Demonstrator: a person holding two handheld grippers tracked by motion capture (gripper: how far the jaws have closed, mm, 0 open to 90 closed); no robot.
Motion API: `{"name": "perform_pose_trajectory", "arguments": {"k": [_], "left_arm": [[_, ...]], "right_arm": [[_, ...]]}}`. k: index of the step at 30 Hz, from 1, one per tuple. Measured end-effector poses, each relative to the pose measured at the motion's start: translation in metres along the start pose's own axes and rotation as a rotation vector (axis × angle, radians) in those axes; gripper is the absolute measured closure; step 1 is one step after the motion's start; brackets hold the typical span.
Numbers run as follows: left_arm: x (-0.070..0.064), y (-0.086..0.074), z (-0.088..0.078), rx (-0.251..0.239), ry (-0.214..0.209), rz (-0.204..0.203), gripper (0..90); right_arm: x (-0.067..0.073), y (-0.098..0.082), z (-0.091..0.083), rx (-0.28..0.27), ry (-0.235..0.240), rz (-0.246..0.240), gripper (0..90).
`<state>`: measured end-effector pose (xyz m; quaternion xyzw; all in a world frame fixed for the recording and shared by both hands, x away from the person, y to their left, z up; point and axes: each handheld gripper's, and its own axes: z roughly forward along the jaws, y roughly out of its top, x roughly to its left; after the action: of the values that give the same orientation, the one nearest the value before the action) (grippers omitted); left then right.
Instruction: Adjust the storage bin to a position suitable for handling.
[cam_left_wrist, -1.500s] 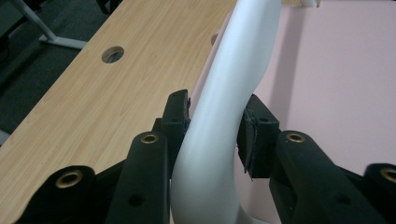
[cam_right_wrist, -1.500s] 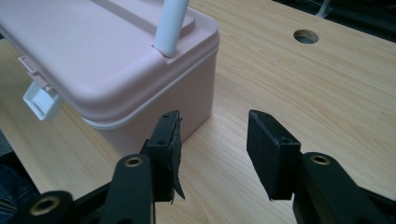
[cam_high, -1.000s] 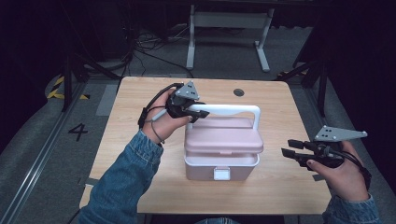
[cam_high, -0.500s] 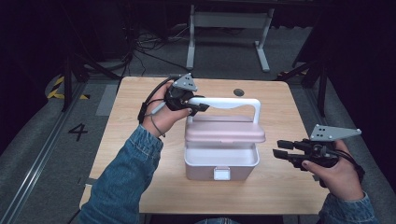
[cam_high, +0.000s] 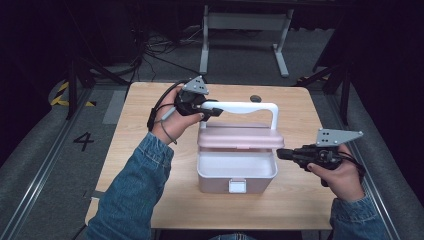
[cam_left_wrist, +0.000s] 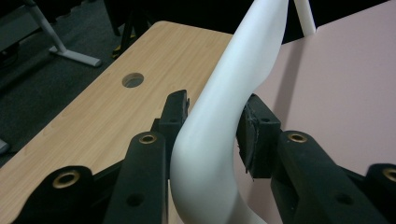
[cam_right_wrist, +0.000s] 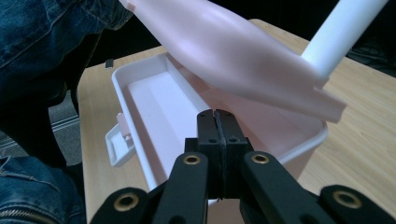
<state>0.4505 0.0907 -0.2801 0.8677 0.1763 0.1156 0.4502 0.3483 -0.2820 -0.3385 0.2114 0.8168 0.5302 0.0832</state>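
Note:
A pink plastic box (cam_high: 236, 172) stands in the middle of the wooden table (cam_high: 135, 145), its lid (cam_high: 239, 138) raised partway. My left gripper (cam_high: 210, 113) is shut on the left end of the lid's white handle (cam_high: 247, 106), and holds the lid up. In the left gripper view the pads squeeze the white handle (cam_left_wrist: 224, 126) from both sides. My right gripper (cam_high: 281, 154) is shut and empty at the box's right rim. The right gripper view has its closed tips (cam_right_wrist: 217, 122) at the rim of the open box (cam_right_wrist: 159, 107), under the tilted lid (cam_right_wrist: 224, 56).
A white latch (cam_high: 237, 186) hangs on the box front. A round cable hole (cam_high: 256, 98) lies in the table's far edge. A white desk frame (cam_high: 245, 30) stands on the floor beyond. The person's denim sleeve (cam_high: 132, 192) crosses the table's left front.
My left gripper has lifted the handle up and back, so the lid has swung open. My right gripper has moved left to the box's right side.

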Motion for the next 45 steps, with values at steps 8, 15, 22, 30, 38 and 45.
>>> {"name": "perform_pose_trajectory", "arguments": {"k": [8,15,22,30,38,45], "left_arm": [[0.0,0.0,0.0,-0.003,0.003,0.009,66.9],[0.001,-0.001,-0.001,-0.003,0.001,-0.007,64.9],[0.002,-0.004,-0.006,-0.027,0.049,-0.025,44.1],[-0.003,-0.015,-0.034,-0.065,0.072,-0.036,36.5],[-0.019,-0.025,-0.056,-0.053,0.073,-0.001,35.3],[-0.039,-0.041,-0.074,-0.04,0.073,0.024,34.6]], "right_arm": [[-0.006,0.002,0.013,-0.091,0.067,-0.052,90.0],[-0.009,0.003,0.016,-0.103,0.073,-0.043,90.0],[-0.01,0.004,0.016,-0.099,0.068,-0.041,90.0],[-0.009,0.006,0.017,-0.098,0.057,-0.04,90.0],[-0.009,0.008,0.017,-0.104,0.044,-0.033,90.0],[-0.009,0.009,0.016,-0.11,0.039,-0.017,90.0]]}}
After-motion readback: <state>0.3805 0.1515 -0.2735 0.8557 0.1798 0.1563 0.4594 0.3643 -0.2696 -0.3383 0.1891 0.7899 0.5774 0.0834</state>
